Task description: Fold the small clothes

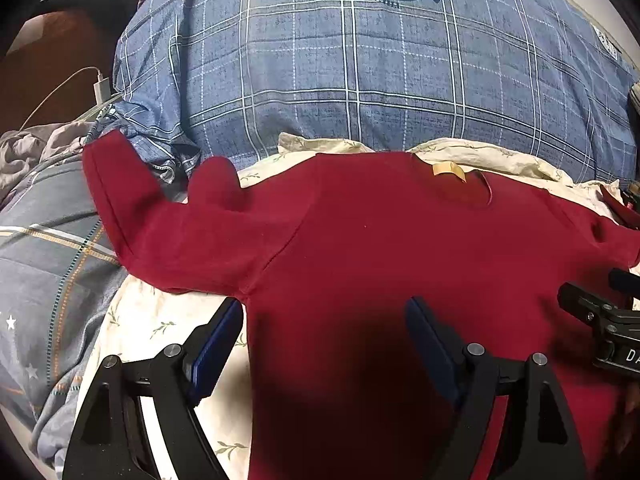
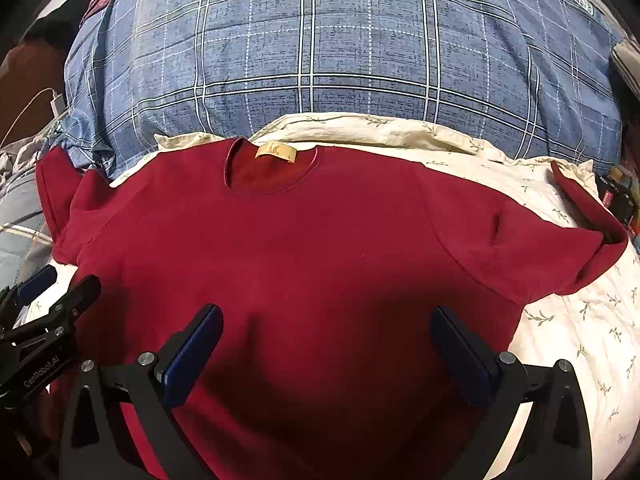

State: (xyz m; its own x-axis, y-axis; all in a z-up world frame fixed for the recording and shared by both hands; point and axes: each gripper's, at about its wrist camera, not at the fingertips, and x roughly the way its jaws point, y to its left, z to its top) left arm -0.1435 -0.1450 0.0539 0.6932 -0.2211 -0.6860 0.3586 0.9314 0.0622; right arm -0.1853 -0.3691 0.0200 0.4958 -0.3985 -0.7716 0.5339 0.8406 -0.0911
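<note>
Hem of the red shirt [image 2: 304, 248] is cut off below both views. Left gripper [image 1: 324, 332] and right gripper [image 2: 326, 336] hover spread, empty. Only the right view shows the tan label [image 2: 276, 152] squarely.

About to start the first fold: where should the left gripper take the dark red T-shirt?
Probably the cuff edge of the left sleeve of the dark red T-shirt, coming from its outer side: it lies spread outward, and a free edge suits the open left gripper.
</note>
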